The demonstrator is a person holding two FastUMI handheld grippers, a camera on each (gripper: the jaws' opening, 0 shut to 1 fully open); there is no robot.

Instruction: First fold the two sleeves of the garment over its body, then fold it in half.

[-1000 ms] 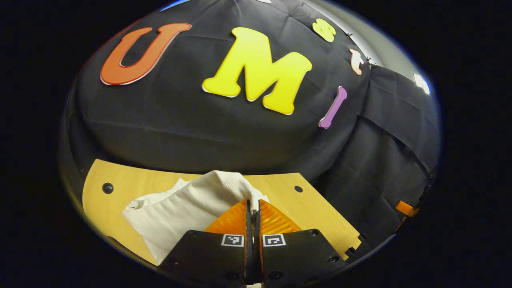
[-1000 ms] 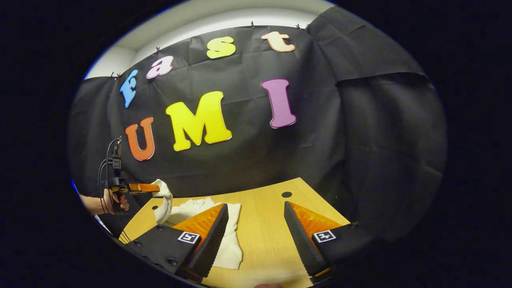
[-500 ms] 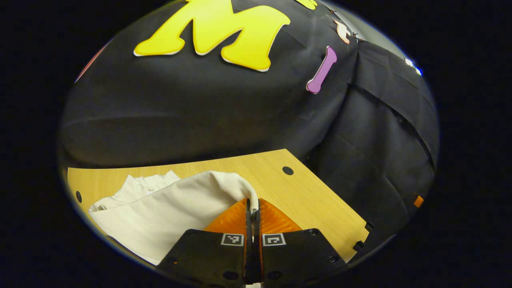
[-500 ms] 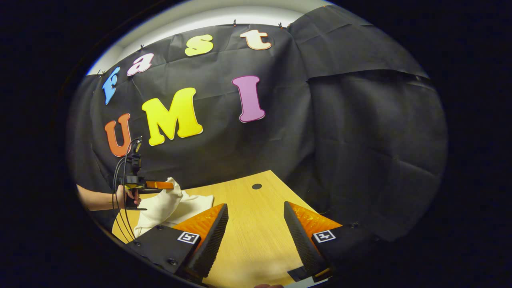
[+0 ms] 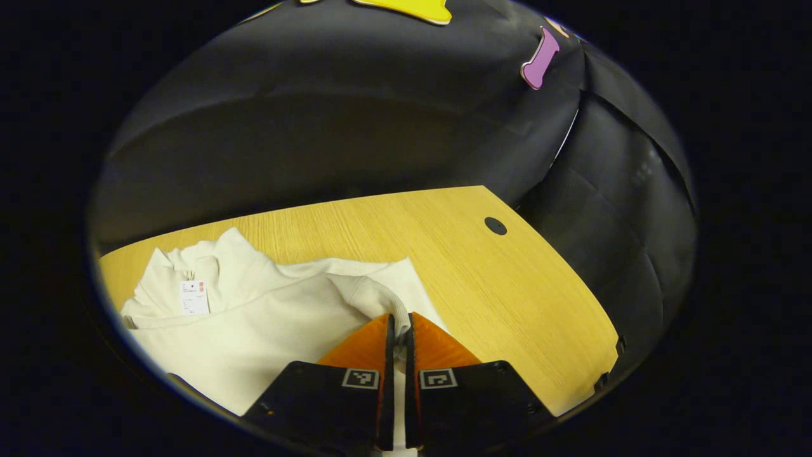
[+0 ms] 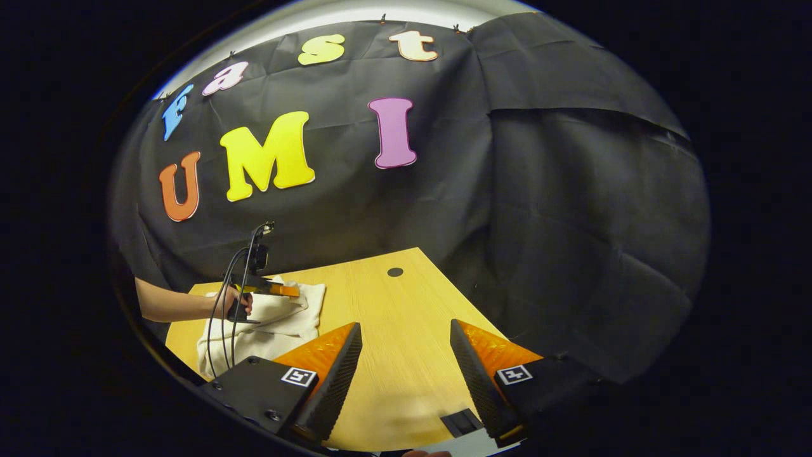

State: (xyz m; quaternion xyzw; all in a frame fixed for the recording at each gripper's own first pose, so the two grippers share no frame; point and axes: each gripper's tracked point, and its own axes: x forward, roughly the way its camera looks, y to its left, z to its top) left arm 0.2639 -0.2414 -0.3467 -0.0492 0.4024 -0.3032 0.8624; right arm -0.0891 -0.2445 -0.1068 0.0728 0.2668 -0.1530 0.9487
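Observation:
A cream garment [image 5: 241,317] lies on the wooden table [image 5: 507,292], its collar and a paper tag [image 5: 193,297] at the left. My left gripper [image 5: 398,324] is shut on the ribbed cuff of a sleeve [image 5: 371,293], which is drawn over the garment's body. In the right gripper view the same gripper [image 6: 293,291], held by a hand [image 6: 240,303], sits low over the garment [image 6: 279,327] at the table's far left. My right gripper [image 6: 406,346] stands open over bare table [image 6: 393,317], well to the right of the garment, with nothing between its fingers.
Black cloth walls close the booth behind and to the right of the table. A round dark hole [image 5: 495,225] marks the table's far corner, also visible as a hole [image 6: 394,271] in the right gripper view. Cables [image 6: 222,324] hang from the left gripper.
My left gripper has come down with the sleeve cuff, from raised above the table to low over the garment's body. The right gripper stays open and has drifted slightly.

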